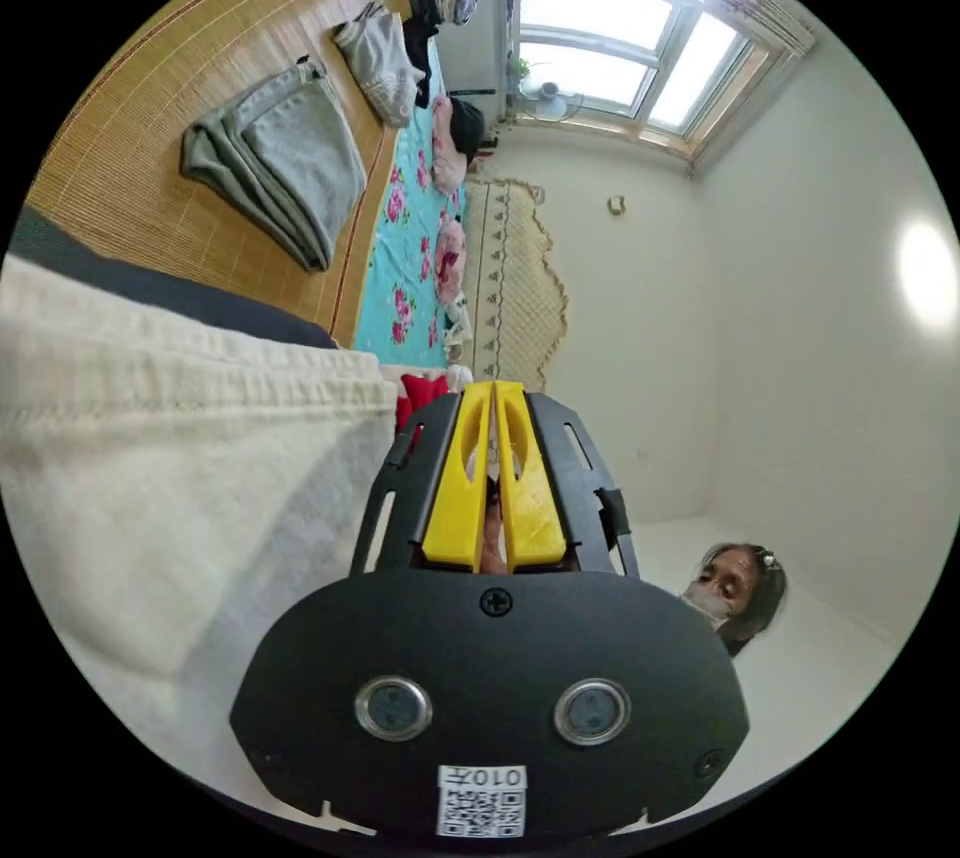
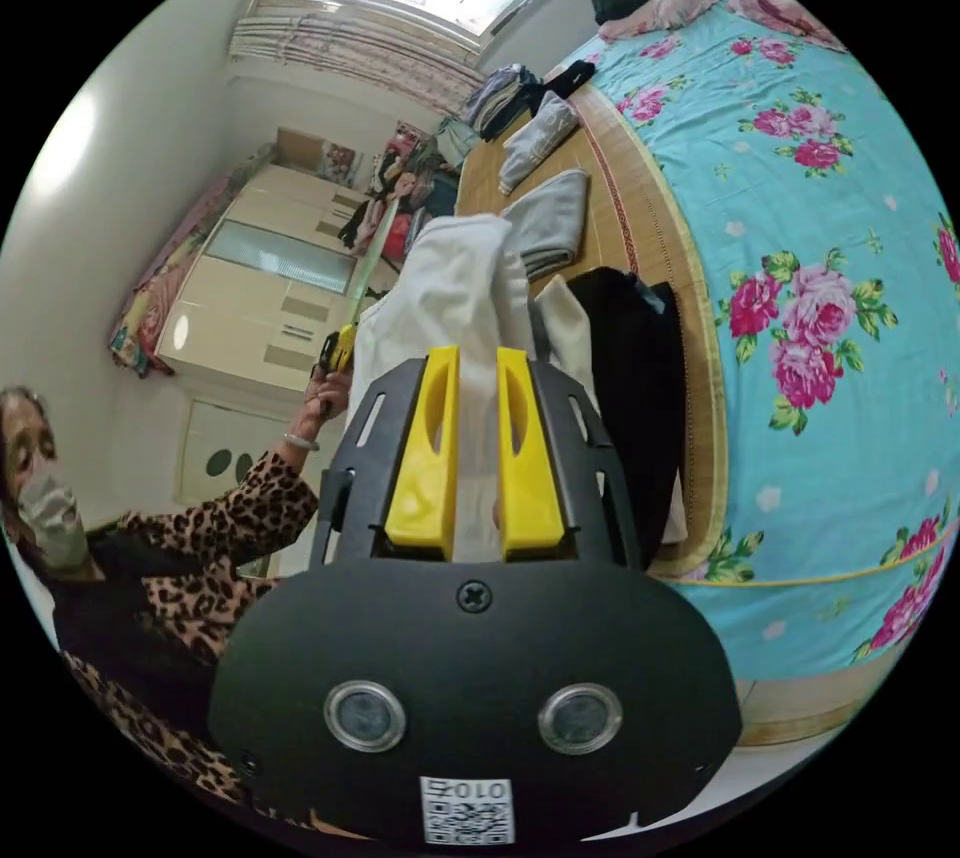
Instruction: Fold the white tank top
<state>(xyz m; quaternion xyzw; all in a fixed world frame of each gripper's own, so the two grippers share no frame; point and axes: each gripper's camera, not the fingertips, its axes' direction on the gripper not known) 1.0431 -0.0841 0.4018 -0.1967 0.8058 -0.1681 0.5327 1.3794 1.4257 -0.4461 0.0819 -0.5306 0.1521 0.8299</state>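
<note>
Right claw [image 2: 472, 353] clamped on white tank top [image 2: 455, 283], both jaws pressing the cloth between them; the top is held up off the bed [image 2: 830, 298], long axis running away from the claw toward the left claw [image 2: 335, 353]. In the left gripper view, left claw [image 1: 493, 390] jaws nearly together; grip on fabric cannot be told. White tank top [image 1: 170, 458] alongside.

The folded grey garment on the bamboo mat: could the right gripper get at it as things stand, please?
Probably not yet. The right gripper has its jaws closed on the white tank top, which hangs between it and the folded grey garment. It would likely have to let go first.
</note>
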